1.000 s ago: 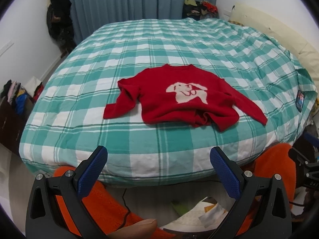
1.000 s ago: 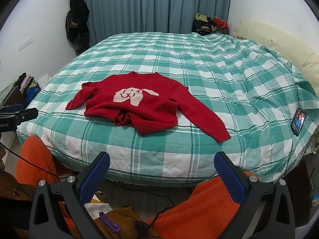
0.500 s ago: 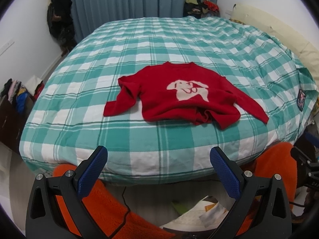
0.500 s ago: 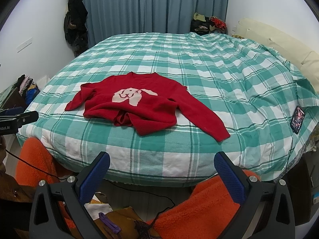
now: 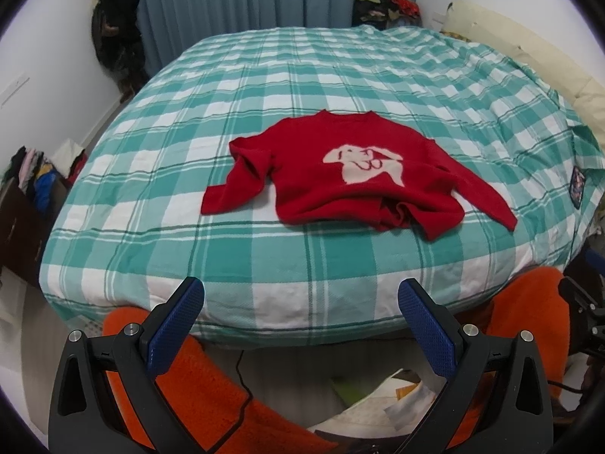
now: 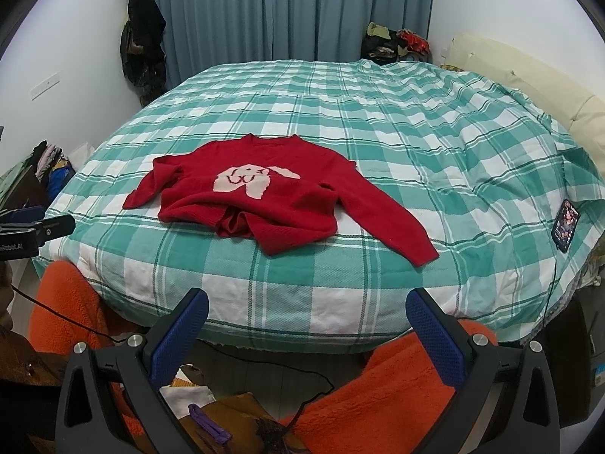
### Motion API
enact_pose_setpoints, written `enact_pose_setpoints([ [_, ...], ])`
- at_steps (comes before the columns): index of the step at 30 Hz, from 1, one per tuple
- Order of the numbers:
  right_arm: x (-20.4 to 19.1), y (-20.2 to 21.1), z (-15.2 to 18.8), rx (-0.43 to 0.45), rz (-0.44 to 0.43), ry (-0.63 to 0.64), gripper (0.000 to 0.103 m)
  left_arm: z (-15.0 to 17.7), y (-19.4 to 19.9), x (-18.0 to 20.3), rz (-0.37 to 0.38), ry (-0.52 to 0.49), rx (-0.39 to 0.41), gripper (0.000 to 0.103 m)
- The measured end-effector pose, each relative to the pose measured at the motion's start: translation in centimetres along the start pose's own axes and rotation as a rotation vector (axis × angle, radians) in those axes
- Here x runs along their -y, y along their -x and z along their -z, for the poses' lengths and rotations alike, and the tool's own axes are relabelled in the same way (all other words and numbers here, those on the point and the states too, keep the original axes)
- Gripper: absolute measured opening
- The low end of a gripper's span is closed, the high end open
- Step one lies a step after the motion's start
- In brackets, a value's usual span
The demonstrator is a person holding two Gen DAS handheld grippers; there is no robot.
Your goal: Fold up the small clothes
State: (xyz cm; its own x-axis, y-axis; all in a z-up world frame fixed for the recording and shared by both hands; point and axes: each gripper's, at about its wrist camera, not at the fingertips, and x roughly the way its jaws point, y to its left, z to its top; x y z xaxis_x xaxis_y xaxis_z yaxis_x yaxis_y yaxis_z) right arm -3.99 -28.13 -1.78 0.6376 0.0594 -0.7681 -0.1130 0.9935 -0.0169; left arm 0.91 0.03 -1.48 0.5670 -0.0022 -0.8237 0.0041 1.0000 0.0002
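Note:
A small red sweater (image 5: 340,178) with a white dog motif lies face up on the green-and-white checked bed (image 5: 264,75), near its front edge. Its hem is bunched at the front and both sleeves lie spread out. It also shows in the right wrist view (image 6: 264,196). My left gripper (image 5: 300,306) is open and empty, held off the bed's front edge, short of the sweater. My right gripper (image 6: 306,314) is open and empty too, also off the front edge.
A phone (image 6: 565,225) lies at the bed's right edge. Orange fleece-clad legs (image 5: 189,378) and papers are below the grippers. Clothes piles (image 5: 34,178) sit on the floor at left. Dark coats (image 6: 143,41) hang by blue curtains; a cream headboard (image 6: 529,79) is at right.
Both grippers have crept slightly forward toward the bed, so the sweater sits a little lower and closer in view. The jaws stay open.

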Motion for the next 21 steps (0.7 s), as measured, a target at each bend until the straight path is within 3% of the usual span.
enact_pose_setpoints([
  [21, -0.15, 0.44, -0.20, 0.043, -0.032, -0.026, 0.103, -0.10, -0.68, 0.16, -0.070, -0.008, -0.025, 0.102],
])
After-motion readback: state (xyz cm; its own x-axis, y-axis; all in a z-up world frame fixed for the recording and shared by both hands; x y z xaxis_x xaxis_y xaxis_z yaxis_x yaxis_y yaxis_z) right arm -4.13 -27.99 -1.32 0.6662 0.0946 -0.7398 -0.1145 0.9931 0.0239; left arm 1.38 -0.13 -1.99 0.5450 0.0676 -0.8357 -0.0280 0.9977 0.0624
